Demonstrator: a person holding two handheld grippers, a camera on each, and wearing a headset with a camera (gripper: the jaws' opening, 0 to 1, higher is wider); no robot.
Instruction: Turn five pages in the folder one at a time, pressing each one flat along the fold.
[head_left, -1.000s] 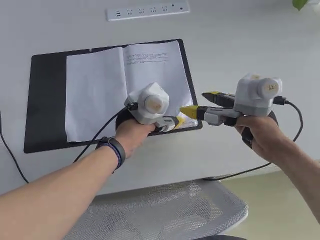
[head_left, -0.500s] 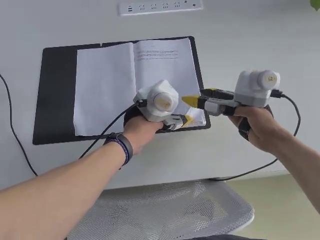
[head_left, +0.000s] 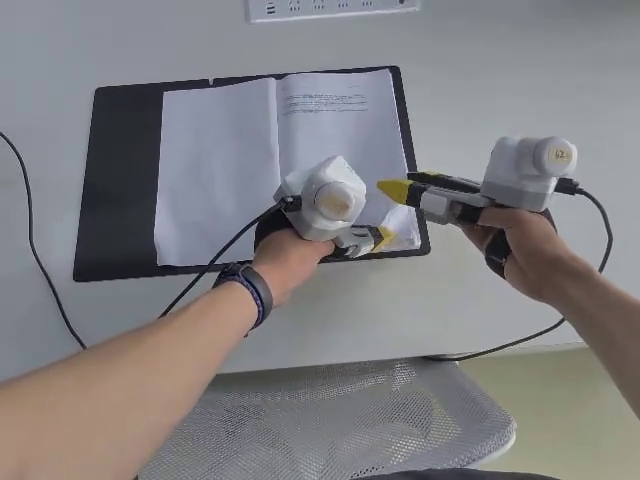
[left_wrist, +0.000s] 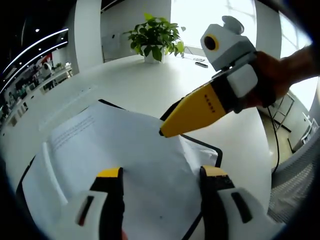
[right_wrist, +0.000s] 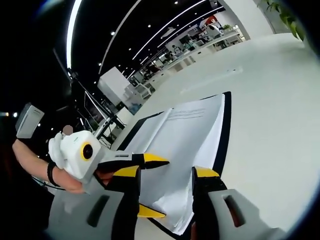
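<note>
A black folder (head_left: 120, 180) lies open on the white table, a blank left page (head_left: 215, 170) beside a right page (head_left: 340, 130) with a few printed lines at its top. My left gripper (head_left: 378, 238) sits at the right page's lower right corner, open, and the sheet (left_wrist: 130, 150) spreads between and beyond its tips (left_wrist: 161, 175). My right gripper (head_left: 395, 185) reaches in from the right over the page's right edge, open with nothing in it (right_wrist: 167, 175). It points at the left gripper (right_wrist: 157, 187), and its yellow tip (left_wrist: 167, 125) hangs just above the paper.
A power strip (head_left: 330, 8) sits at the table's far edge. A black cable (head_left: 30, 250) trails across the table (head_left: 500, 80) left of the folder. A mesh chair (head_left: 330, 420) stands below the table's front edge. A potted plant (left_wrist: 155, 37) stands far across the table.
The head camera has shifted, so the folder sits further right in view. My right gripper has moved in a little over the right page. The left gripper stays at the corner.
</note>
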